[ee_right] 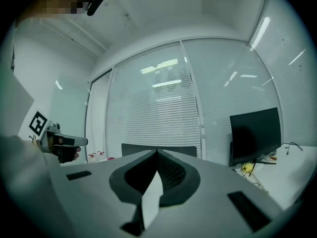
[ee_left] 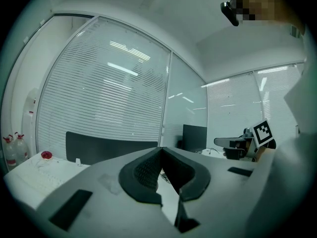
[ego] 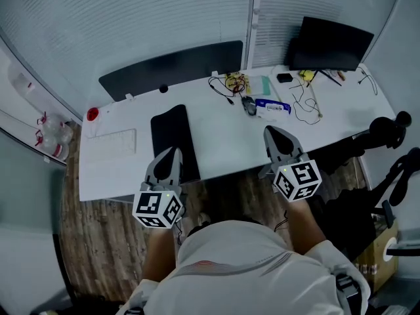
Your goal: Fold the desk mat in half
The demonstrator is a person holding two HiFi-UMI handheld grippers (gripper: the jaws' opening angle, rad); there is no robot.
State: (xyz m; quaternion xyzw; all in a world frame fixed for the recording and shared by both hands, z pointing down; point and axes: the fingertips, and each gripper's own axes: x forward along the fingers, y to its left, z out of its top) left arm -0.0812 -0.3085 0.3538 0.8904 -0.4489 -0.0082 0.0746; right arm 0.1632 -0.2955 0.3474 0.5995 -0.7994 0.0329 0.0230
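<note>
Holding both claws low over the near edge of the worktop [ego: 223, 143], the person is reaching fwd w/ both forearms, marker cubes facing up. The left claw [ego: 173, 151] is pointing toward 12 o'clock, jaws pressed together w/ nothing between them. The right claw [ego: 271, 130] is pointing the same way, jaws likewise closed & empty.

The desk mat [ego: 172, 133] is lying as a narrow black strip running 12-to-6 on the worktop, its near end reaching the front edge. The left claw's tip is hovering over the mat's near right part; can't tell if it's touching. The right claw is sitting well apart from the mat, at its 3 o'clock, over bare white surface.

A white keyboard [ego: 110, 142] is lying just beside the mat at its 9 o'clock w/ a slim gap. Bare worktop is stretching from the mat's right edge to the right claw. Toward 1 o'clock, near the back edge, cables [ego: 230, 84] and a blue-white packet [ego: 272, 107] are lying clear of the mat. A monitor [ego: 331, 43] is standing at the far right corner & a dark panel [ego: 170, 67] is running along the back edge.
</note>
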